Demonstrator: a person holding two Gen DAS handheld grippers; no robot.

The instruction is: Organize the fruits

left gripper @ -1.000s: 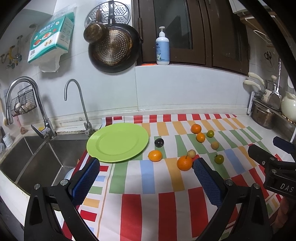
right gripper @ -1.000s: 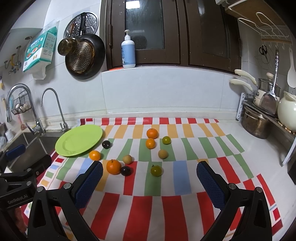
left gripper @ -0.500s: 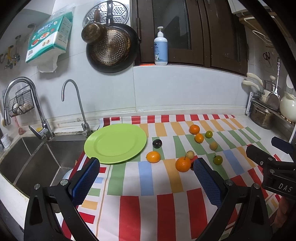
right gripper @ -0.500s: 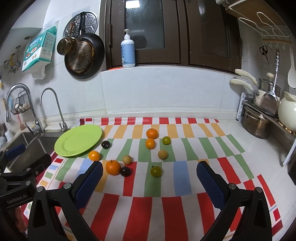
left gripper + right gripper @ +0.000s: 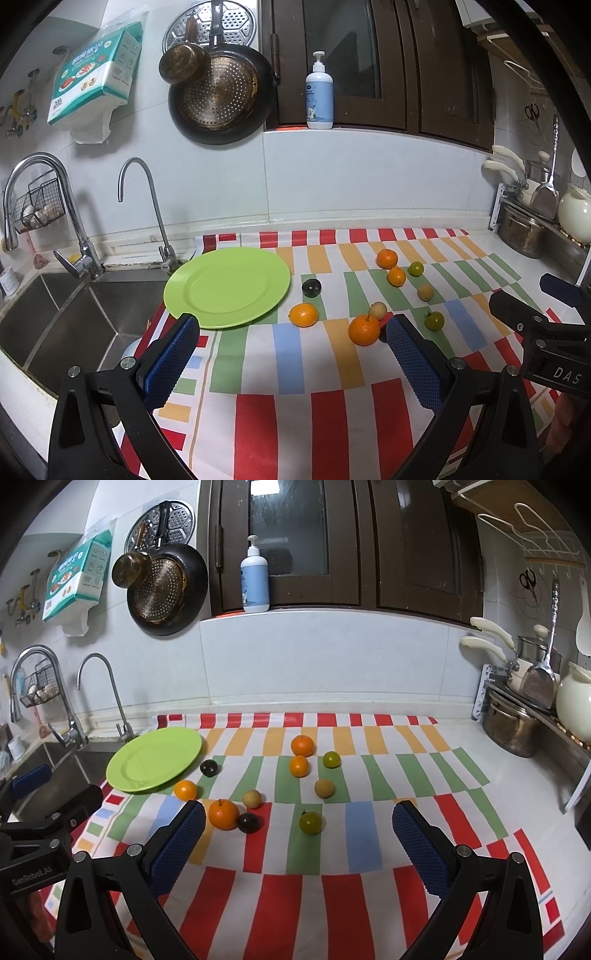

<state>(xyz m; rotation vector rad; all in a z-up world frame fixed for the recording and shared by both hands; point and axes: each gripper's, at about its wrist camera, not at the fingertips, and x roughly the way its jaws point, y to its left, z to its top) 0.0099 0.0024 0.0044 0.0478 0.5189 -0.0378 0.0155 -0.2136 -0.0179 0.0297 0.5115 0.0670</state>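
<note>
An empty green plate (image 5: 227, 286) (image 5: 155, 758) lies at the left of the striped cloth, by the sink. Several small fruits lie loose to its right: oranges (image 5: 364, 329) (image 5: 223, 814), a small orange (image 5: 303, 315) (image 5: 185, 789), dark plums (image 5: 311, 287) (image 5: 249, 822), green fruits (image 5: 310, 822) (image 5: 434, 320) and tan ones (image 5: 324, 788). My left gripper (image 5: 291, 356) is open and empty, held above the cloth in front of the plate. My right gripper (image 5: 298, 840) is open and empty, in front of the fruits.
A steel sink (image 5: 55, 317) with two taps lies left of the cloth. Pots and a cream kettle (image 5: 574, 705) stand on a rack at the right. A soap bottle (image 5: 255, 581) stands on the sill; pans hang on the wall.
Both grippers have shifted slightly; the left view has drifted a little so the plate and fruits sit marginally lower and left. Nothing was grasped and no fruit has moved.
</note>
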